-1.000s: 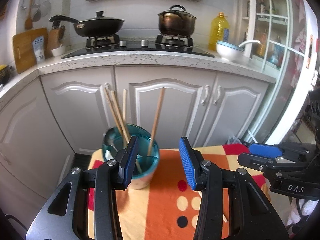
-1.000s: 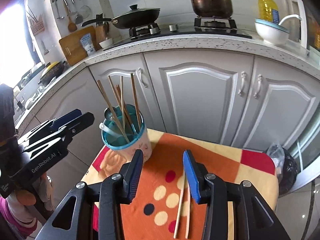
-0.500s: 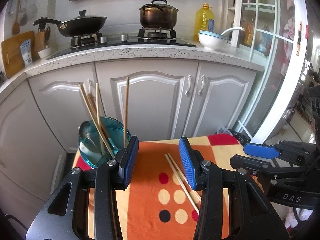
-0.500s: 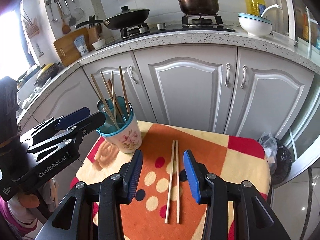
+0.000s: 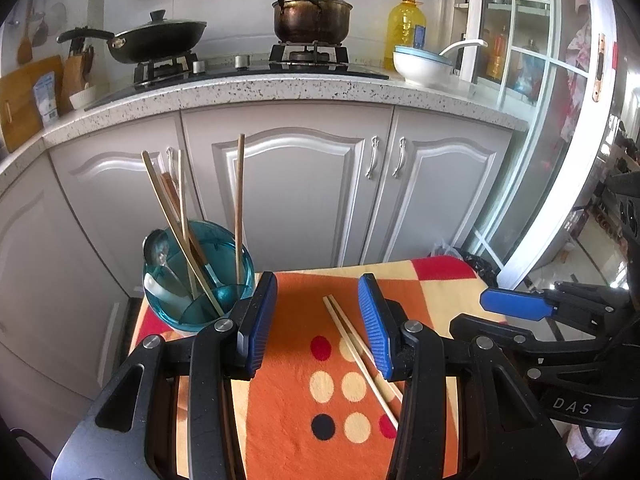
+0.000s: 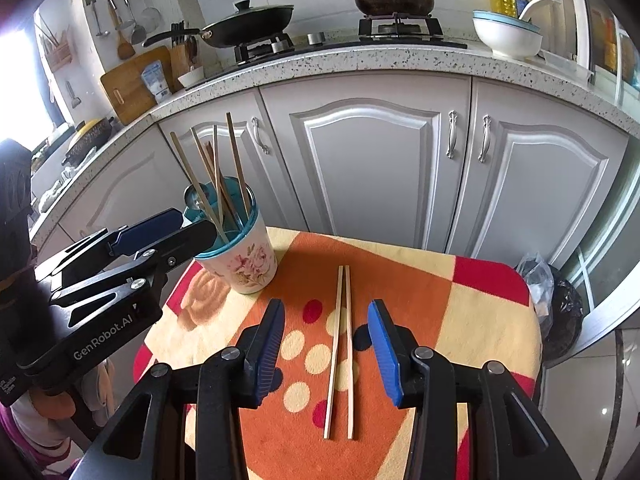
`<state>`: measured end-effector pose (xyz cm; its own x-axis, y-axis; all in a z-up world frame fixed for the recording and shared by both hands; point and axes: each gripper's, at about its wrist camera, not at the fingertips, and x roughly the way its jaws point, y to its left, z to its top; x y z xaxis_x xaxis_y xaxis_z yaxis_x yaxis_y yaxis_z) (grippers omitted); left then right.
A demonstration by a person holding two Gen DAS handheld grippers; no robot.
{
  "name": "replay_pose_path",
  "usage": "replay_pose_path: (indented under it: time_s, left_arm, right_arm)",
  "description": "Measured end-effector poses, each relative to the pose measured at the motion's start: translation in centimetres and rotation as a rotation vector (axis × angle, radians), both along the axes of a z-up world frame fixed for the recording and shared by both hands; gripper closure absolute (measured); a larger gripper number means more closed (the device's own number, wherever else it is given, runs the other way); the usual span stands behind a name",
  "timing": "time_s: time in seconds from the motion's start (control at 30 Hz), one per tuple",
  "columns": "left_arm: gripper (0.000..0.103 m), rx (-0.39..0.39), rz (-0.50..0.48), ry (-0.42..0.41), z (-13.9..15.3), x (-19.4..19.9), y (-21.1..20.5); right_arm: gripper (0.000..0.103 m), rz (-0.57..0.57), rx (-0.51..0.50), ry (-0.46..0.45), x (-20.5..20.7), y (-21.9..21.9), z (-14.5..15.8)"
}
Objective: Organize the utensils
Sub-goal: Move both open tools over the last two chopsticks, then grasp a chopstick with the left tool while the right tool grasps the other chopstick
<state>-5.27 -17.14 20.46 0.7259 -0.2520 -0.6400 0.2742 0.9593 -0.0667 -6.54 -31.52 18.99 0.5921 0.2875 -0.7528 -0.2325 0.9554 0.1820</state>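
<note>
A floral cup with a teal rim (image 6: 244,258) stands at the far left of the small table and holds several wooden chopsticks and a metal spoon; it also shows in the left wrist view (image 5: 200,280). Two loose chopsticks (image 6: 342,344) lie side by side on the orange cloth; they also show in the left wrist view (image 5: 360,356). My right gripper (image 6: 326,344) is open and empty, held above the pair. My left gripper (image 5: 318,320) is open and empty, just right of the cup.
The small table is covered by an orange, red and cream cloth (image 6: 460,296). Grey kitchen cabinets (image 6: 380,176) stand close behind it, with a stove, pots and a white bowl (image 6: 506,38) on the counter. A black bag (image 6: 560,312) lies on the floor to the right.
Both grippers have drawn back and up from the cup. The two loose chopsticks have come into full view between the fingers. Both stay open.
</note>
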Motion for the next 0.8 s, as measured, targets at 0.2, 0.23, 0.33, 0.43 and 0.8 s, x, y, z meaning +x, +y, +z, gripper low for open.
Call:
replay_pose_path:
  time_s: [0.2,0.23,0.33,0.43,0.8]
  left_arm:
    - [0.062,0.002,0.002,0.016,-0.6,0.4,0.1]
    - [0.062,0.003,0.003,0.021,-0.7,0.4,0.1]
    - [0.062,-0.004,0.004,0.053,-1.5,1.0,0.5]
    - [0.062,-0.009,0.016,0.103,-2.8,1.5,1.2]
    - [0.062,0.01,0.052,0.254,-8.2,3.1,3.0]
  right_arm:
    - [0.061,-0.005,-0.006,0.014,0.3,0.0,-0.5]
    - [0.061,-0.007,-0.006,0.017,0.4,-0.1,-0.6]
    - [0.061,-0.011,-0.011,0.031,0.7,-0.1,-1.2]
    - [0.061,-0.012,-0.013,0.061,1.3,-0.2,-2.6]
    - [0.078,0.0,-0.079,0.288,6.4,0.8,-14.0]
